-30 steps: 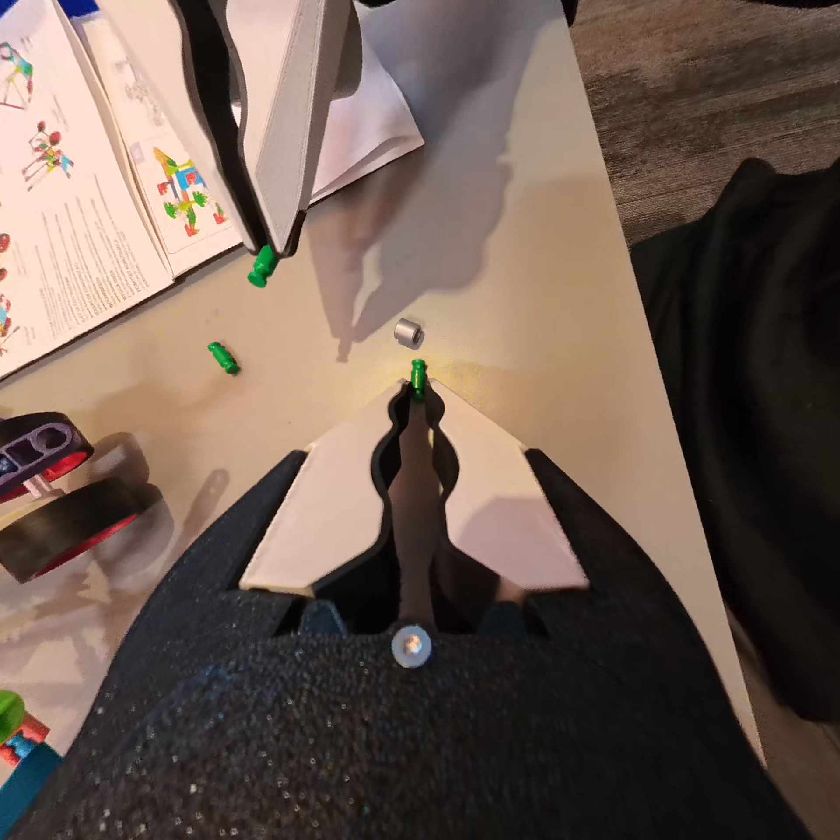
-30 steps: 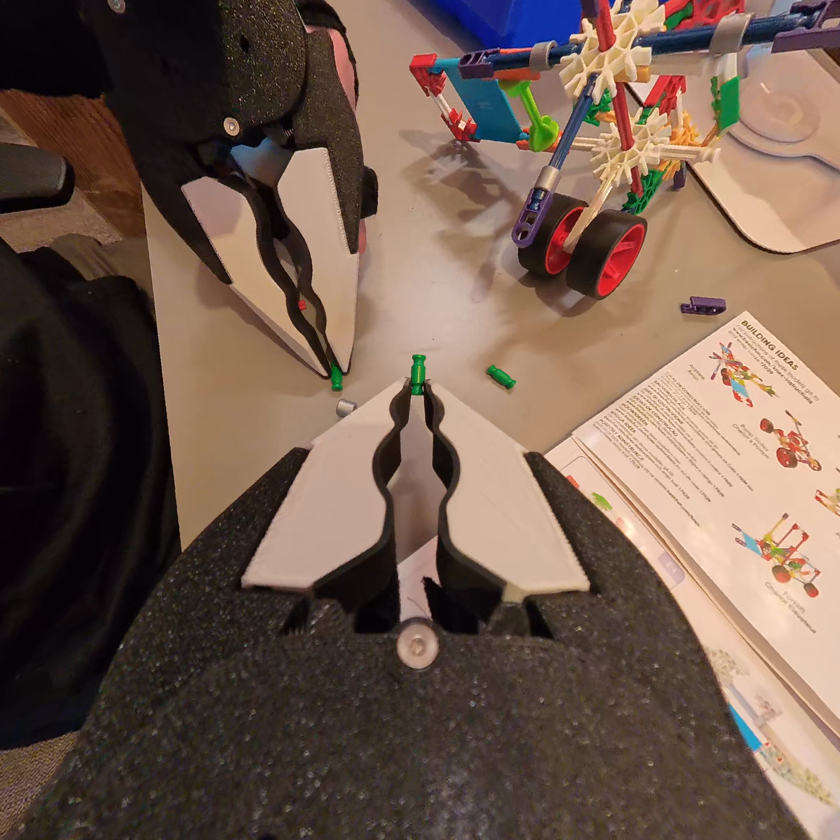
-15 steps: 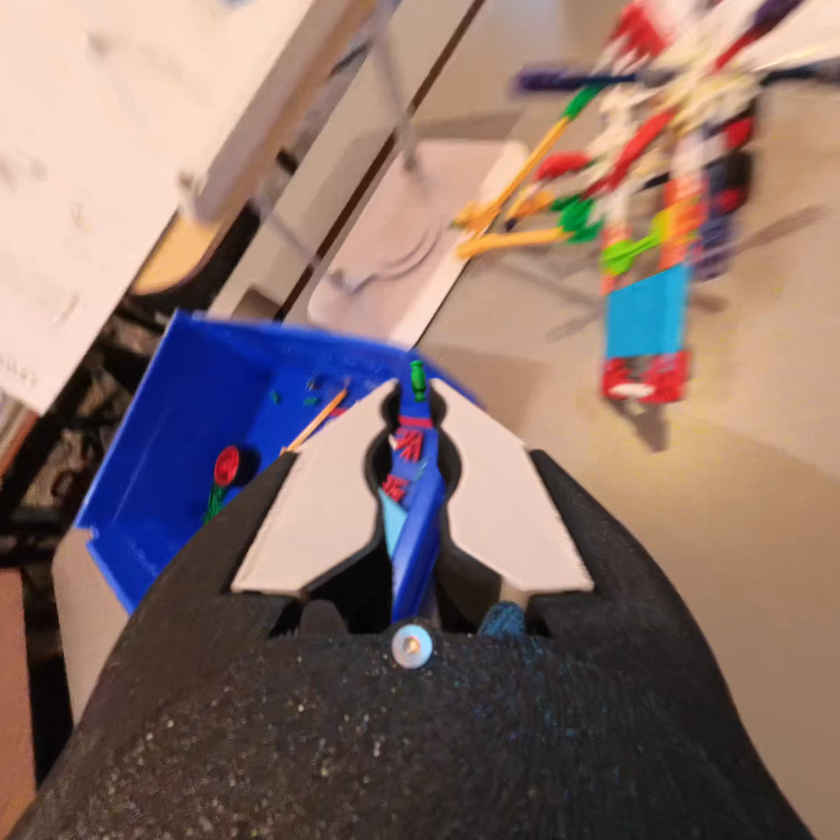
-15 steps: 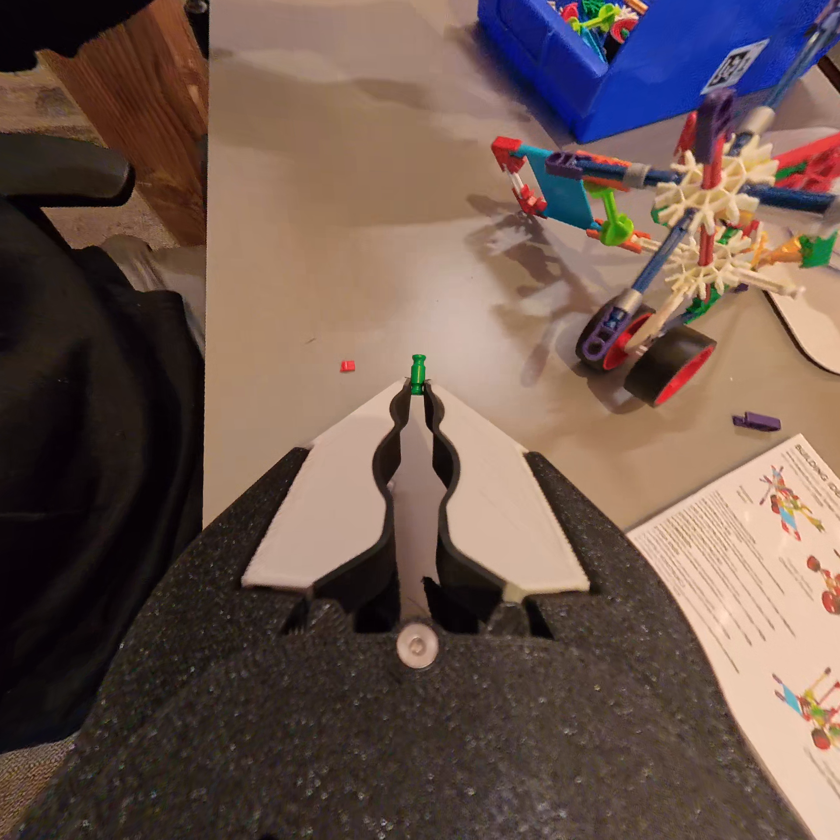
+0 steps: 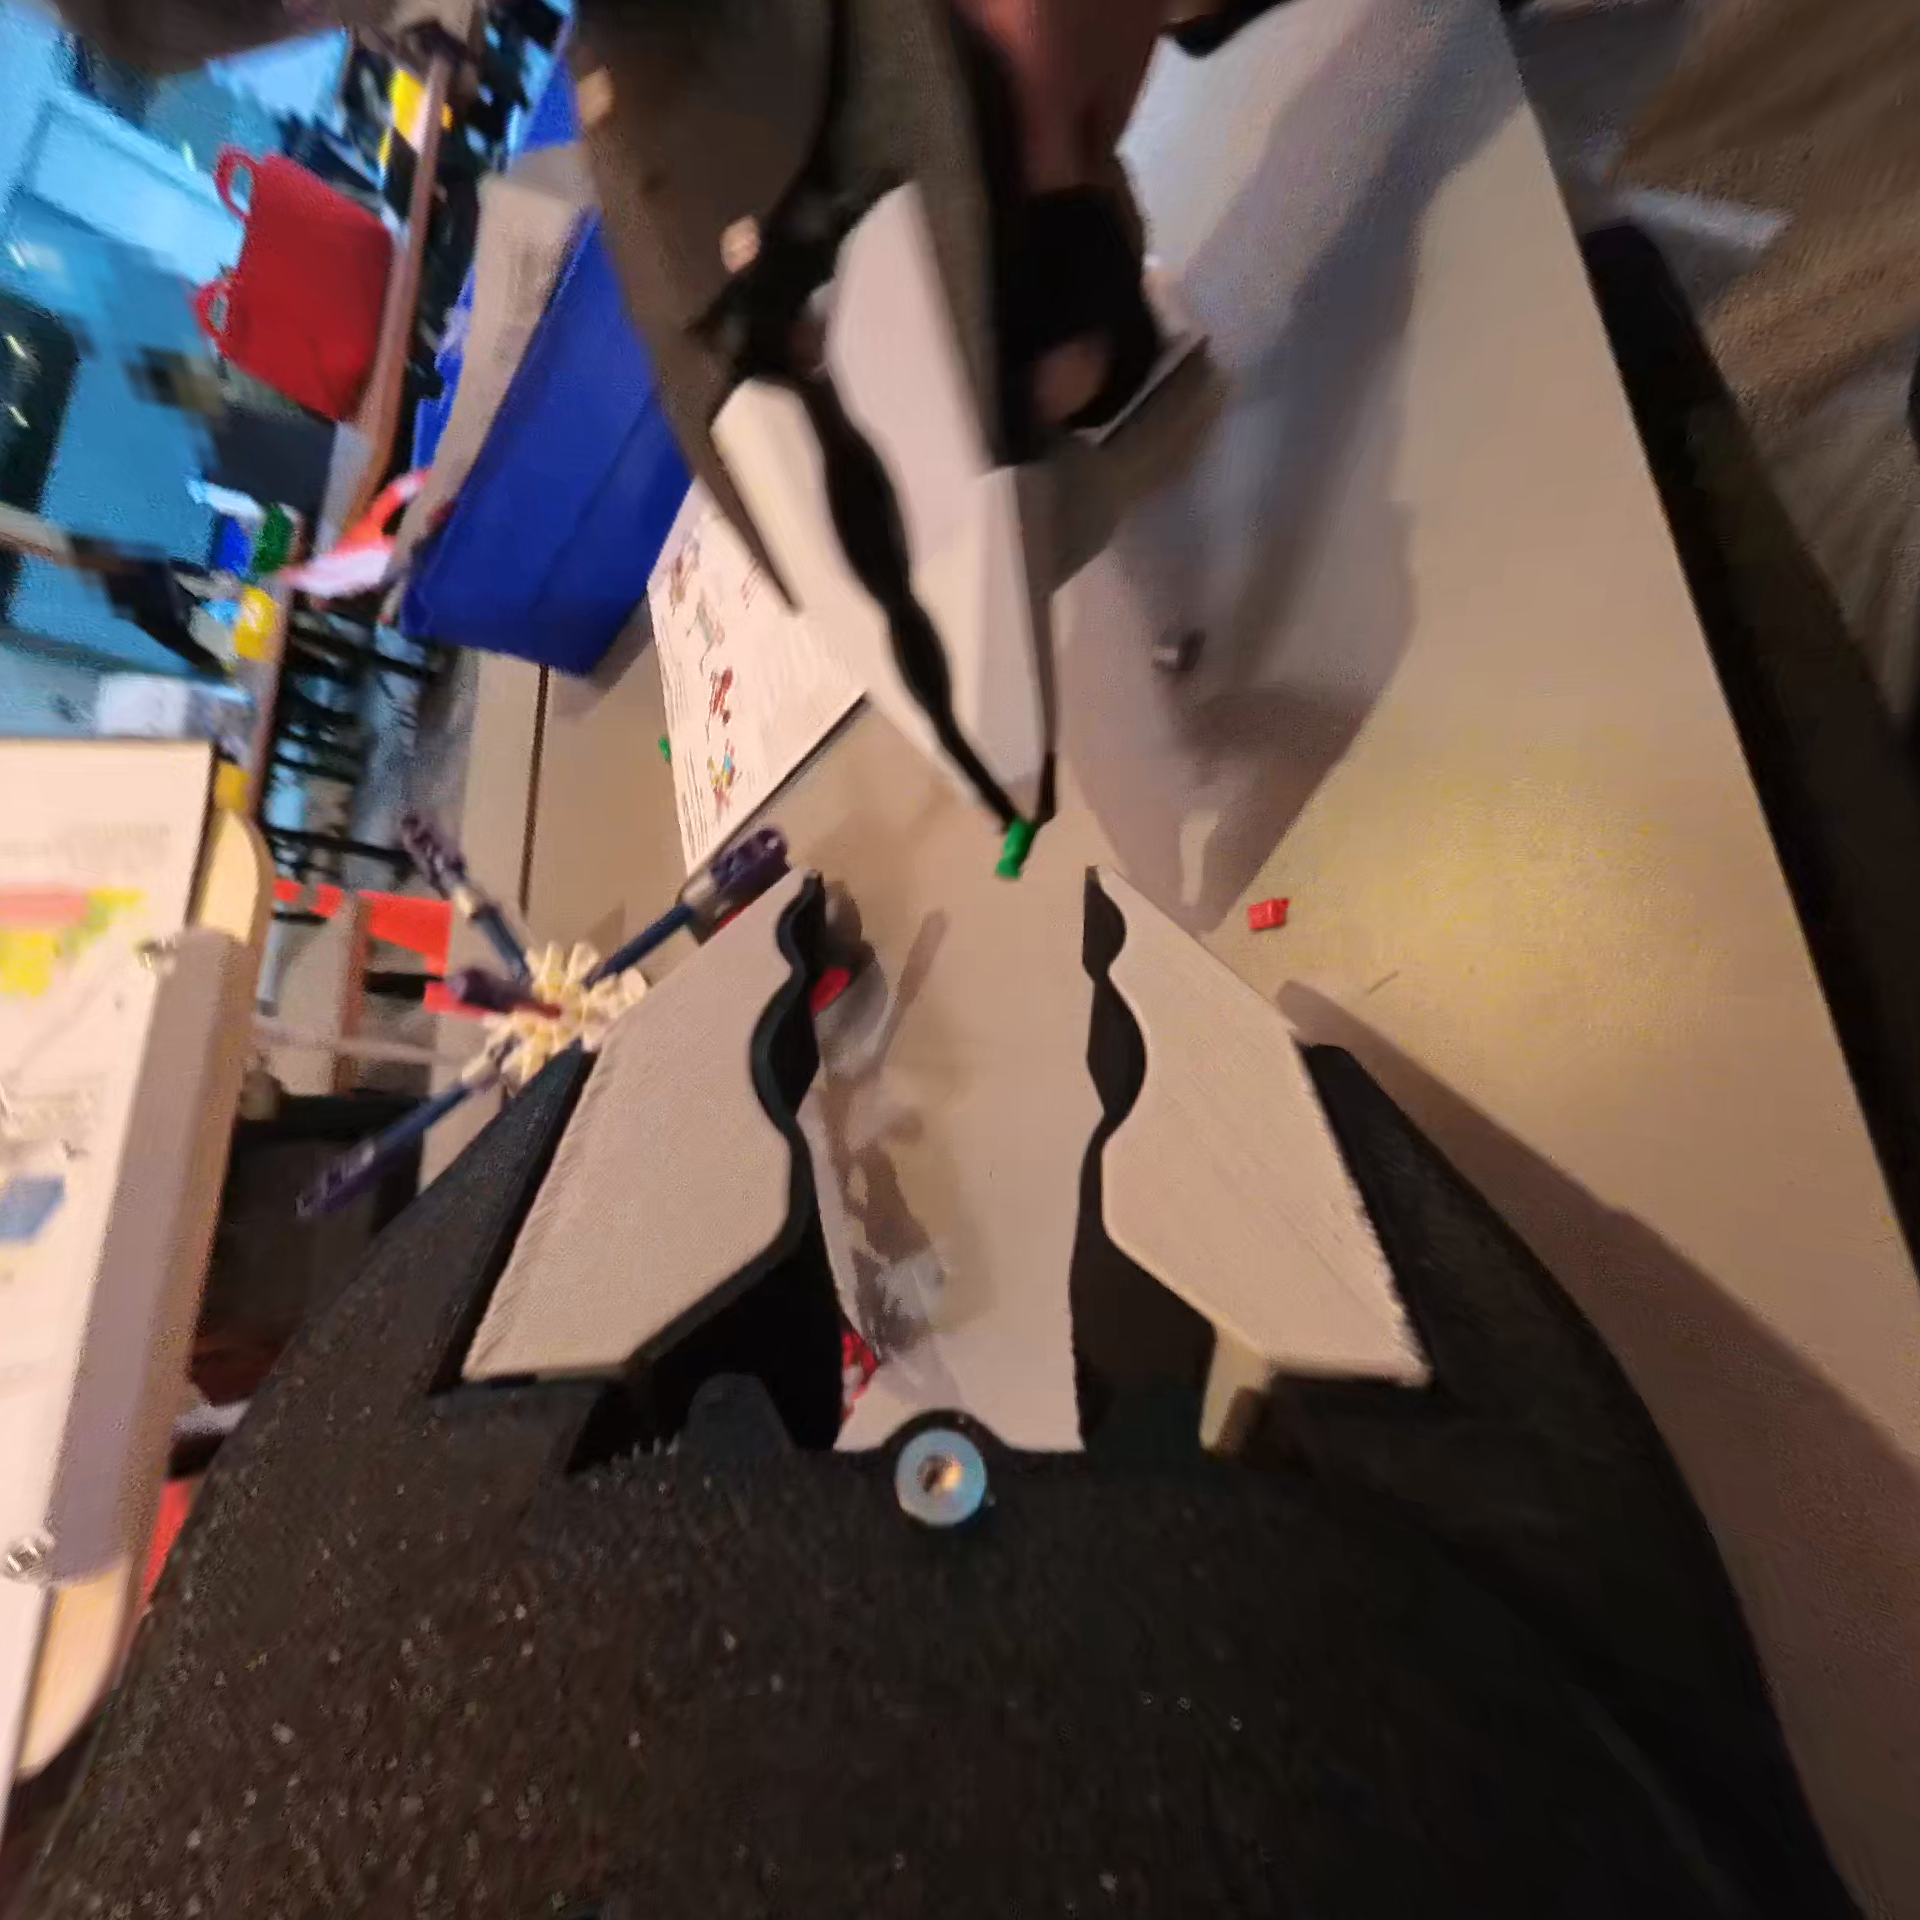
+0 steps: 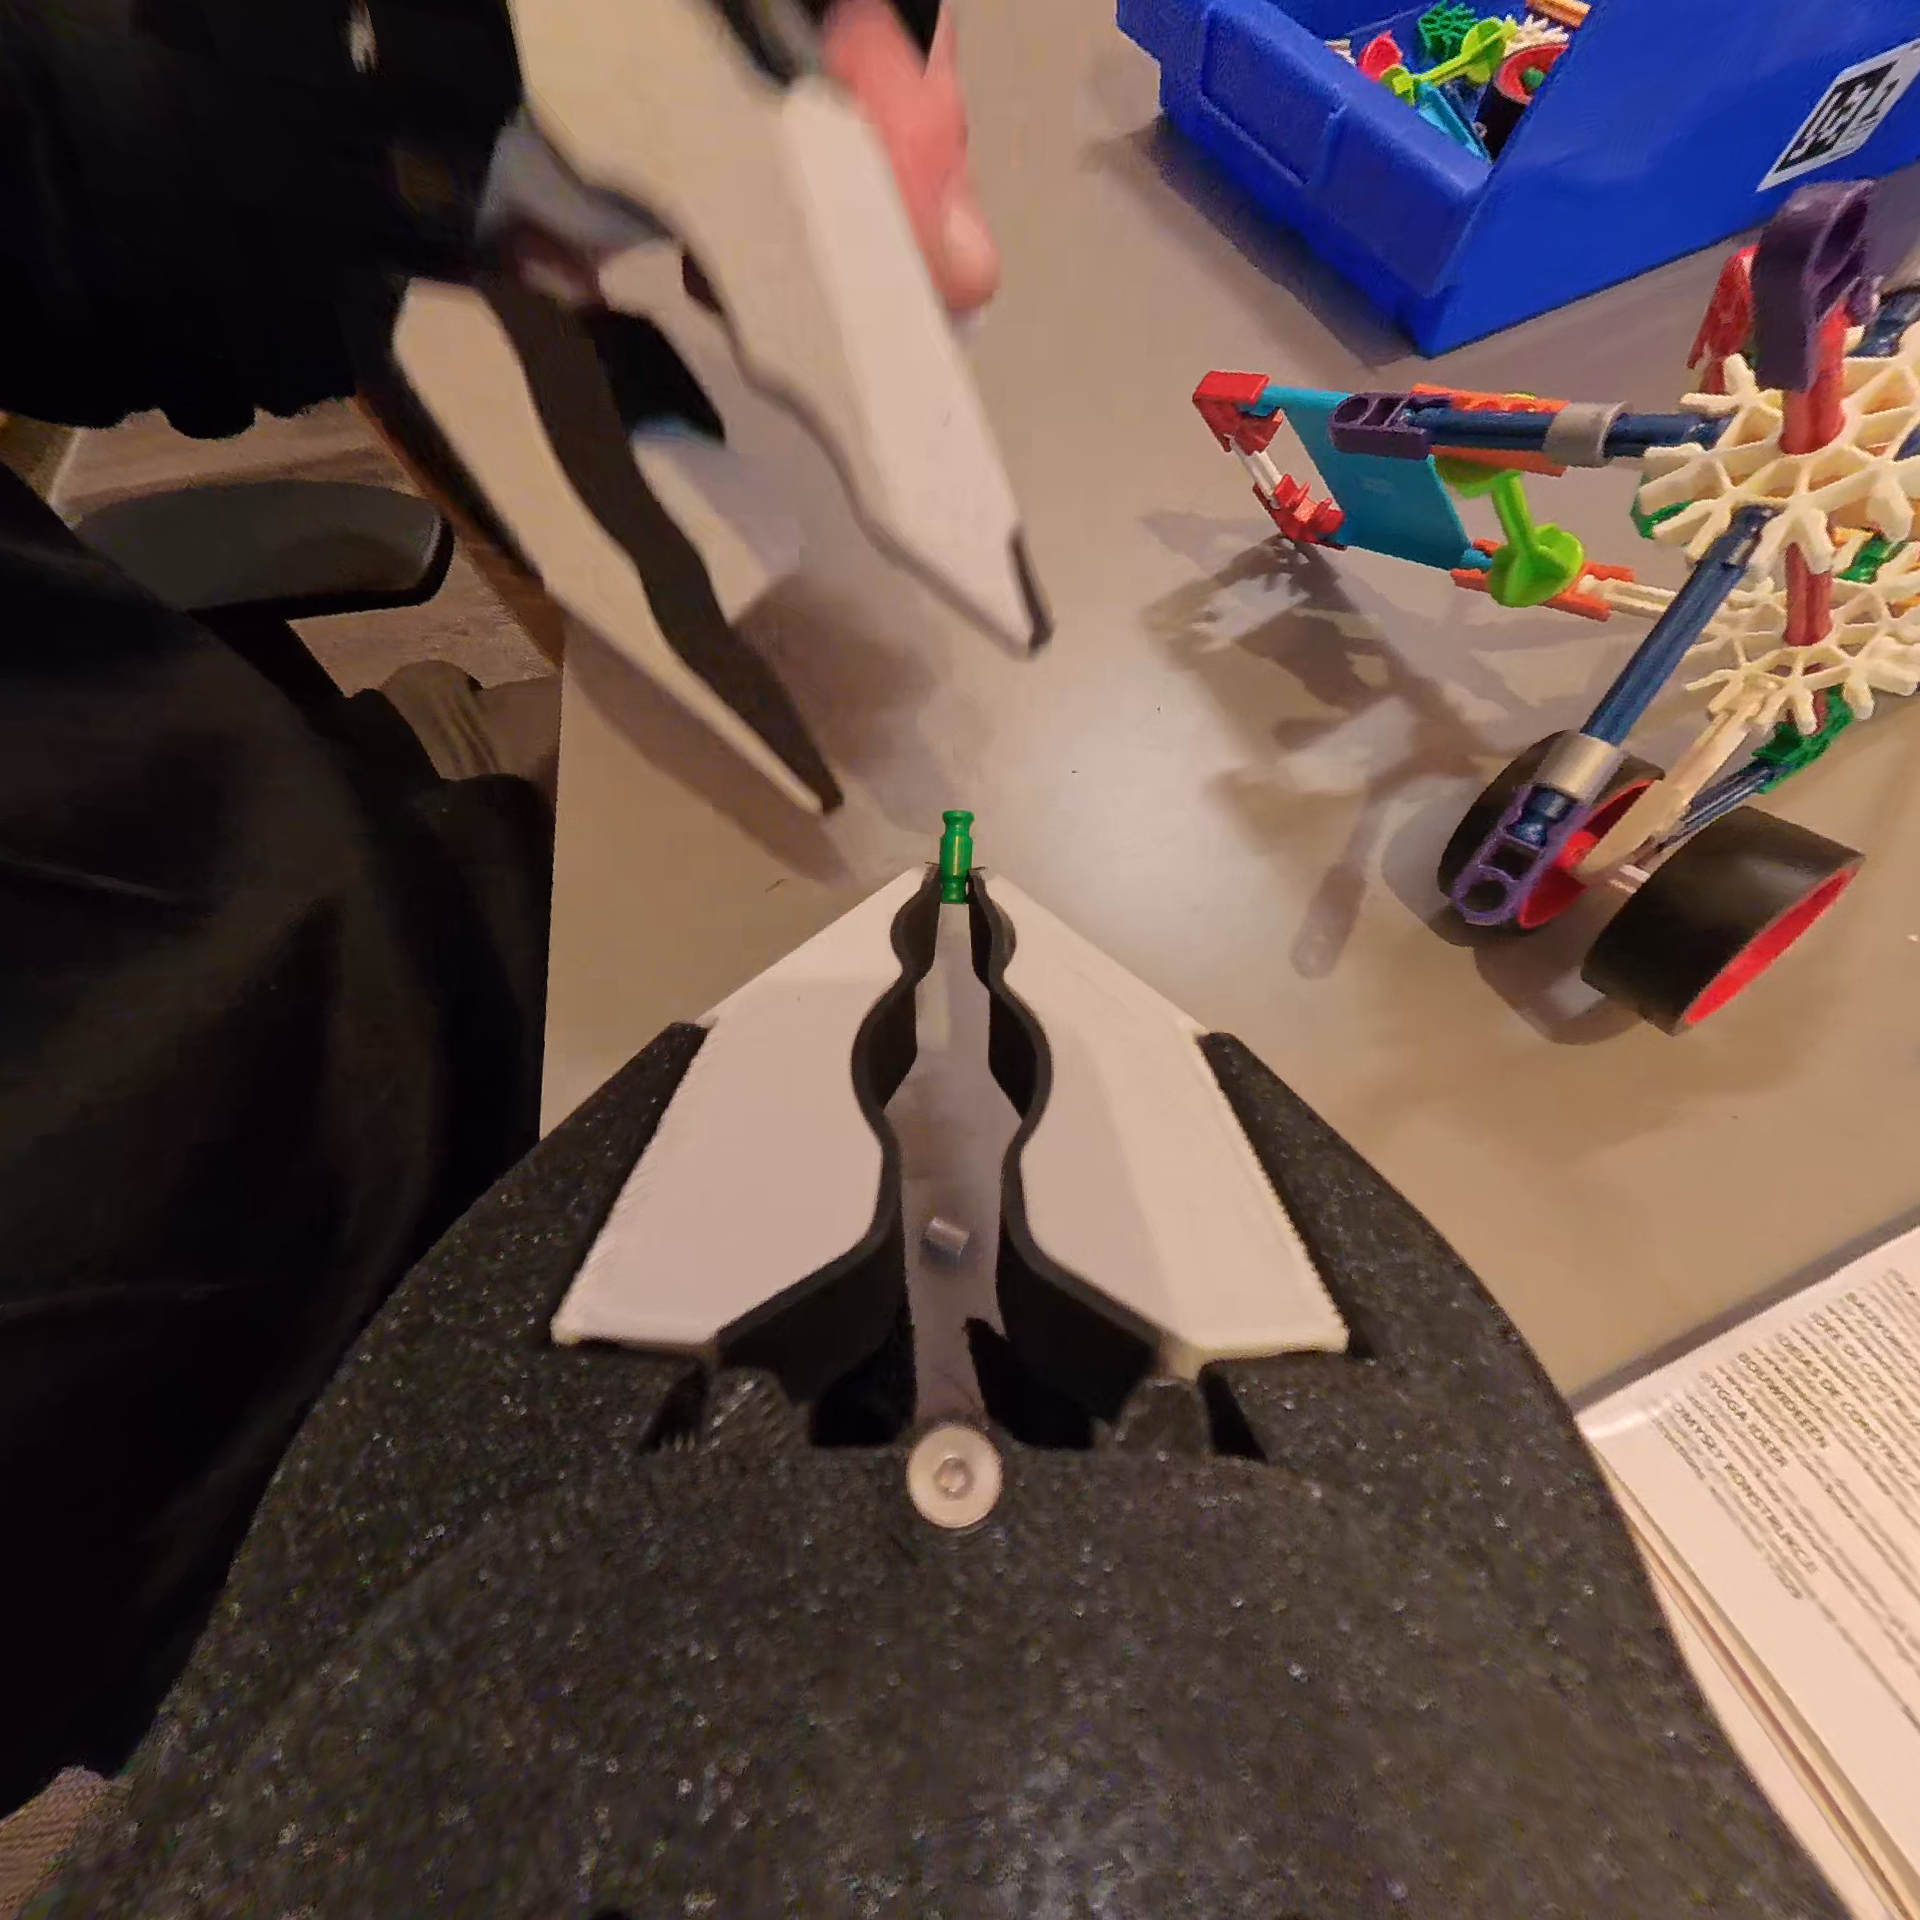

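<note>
My right tool pinches a green peg, axis pointing forward toward my spread, empty left tool just ahead.

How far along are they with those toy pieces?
Done: a wheeled toy model stands built on the table. In hand: the right gripper pinches a green peg; the left gripper is open, empty. Left: a grey sleeve lies loose on the table.
</note>
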### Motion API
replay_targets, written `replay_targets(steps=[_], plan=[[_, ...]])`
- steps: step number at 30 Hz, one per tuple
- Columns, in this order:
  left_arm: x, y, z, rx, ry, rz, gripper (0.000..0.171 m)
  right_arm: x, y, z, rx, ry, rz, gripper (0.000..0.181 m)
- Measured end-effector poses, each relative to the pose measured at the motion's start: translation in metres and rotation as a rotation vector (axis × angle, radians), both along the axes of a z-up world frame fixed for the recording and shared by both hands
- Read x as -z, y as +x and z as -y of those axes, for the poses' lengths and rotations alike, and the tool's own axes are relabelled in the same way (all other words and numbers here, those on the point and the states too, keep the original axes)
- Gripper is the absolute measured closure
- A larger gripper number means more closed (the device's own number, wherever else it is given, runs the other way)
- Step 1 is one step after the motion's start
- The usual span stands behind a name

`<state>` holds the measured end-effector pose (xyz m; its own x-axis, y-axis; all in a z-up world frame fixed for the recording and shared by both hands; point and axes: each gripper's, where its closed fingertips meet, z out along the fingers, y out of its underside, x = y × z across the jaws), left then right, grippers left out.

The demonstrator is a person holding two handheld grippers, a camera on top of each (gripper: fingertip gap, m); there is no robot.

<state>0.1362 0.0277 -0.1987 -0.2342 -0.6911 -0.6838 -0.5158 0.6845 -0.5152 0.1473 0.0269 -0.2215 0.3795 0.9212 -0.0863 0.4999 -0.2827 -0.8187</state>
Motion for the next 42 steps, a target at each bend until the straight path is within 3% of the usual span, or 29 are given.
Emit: replay_targets(steps=[3, 5, 10, 13, 15, 18, 22, 23, 25, 26, 28, 34, 38, 42], plan=[[0.014, 0.012, 0.005, 0.015, 0.087, -0.024, 0.138, -0.004, -0.003, 0.005, -0.023, -0.018, -0.028, 0.178], [0.021, 0.016, 0.011, 0.035, 0.065, -0.03, 0.151, -0.005, -0.004, 0.009, -0.045, -0.024, -0.028, 0.178], [0.017, 0.015, 0.004, 0.001, 0.096, -0.004, 0.168, -0.011, 0.0, 0.005, -0.022, -0.038, -0.089, 0.176], [0.001, 0.0, -0.018, -0.077, 0.144, 0.012, 0.168, -0.011, 0.024, -0.011, 0.063, 0.015, -0.047, 0.161], [-0.018, -0.02, -0.048, -0.167, 0.157, 0.033, 0.168, -0.006, 0.049, -0.027, 0.141, 0.034, 0.012, 0.153], [-0.049, -0.069, -0.115, -0.366, 0.178, 0.06, 0.169, -0.005, 0.081, -0.06, 0.26, 0.074, 0.084, 0.151], [-0.06, -0.142, -0.216, -0.655, 0.148, 0.05, 0.168, 0.006, 0.109, -0.118, 0.344, 0.1, 0.233, 0.151], [-0.053, -0.156, -0.235, -0.713, 0.086, 0.035, 0.164, 0.009, 0.112, -0.131, 0.345, 0.125, 0.29, 0.15], [-0.039, -0.184, -0.266, -0.839, 0.028, -0.012, 0.118, 0.018, 0.113, -0.15, 0.307, 0.147, 0.382, 0.144], [-0.037, -0.189, -0.272, -0.85, 0.04, -0.026, 0.107, 0.023, 0.11, -0.157, 0.267, 0.149, 0.404, 0.143], [-0.039, -0.184, -0.267, -0.822, 0.046, -0.014, 0.099, 0.031, 0.111, -0.17, 0.22, 0.146, 0.446, 0.14], [-0.049, -0.146, -0.231, -0.717, 0.089, 0.037, 0.101, 0.052, 0.109, -0.194, 0.066, 0.142, 0.473, 0.147], [-0.051, -0.126, -0.213, -0.653, 0.07, 0.066, 0.102, 0.054, 0.111, -0.199, 0.038, 0.094, 0.471, 0.159], [-0.052, -0.106, -0.196, -0.592, 0.06, 0.099, 0.105, 0.053, 0.113, -0.194, 0.055, 0.061, 0.447, 0.161]])
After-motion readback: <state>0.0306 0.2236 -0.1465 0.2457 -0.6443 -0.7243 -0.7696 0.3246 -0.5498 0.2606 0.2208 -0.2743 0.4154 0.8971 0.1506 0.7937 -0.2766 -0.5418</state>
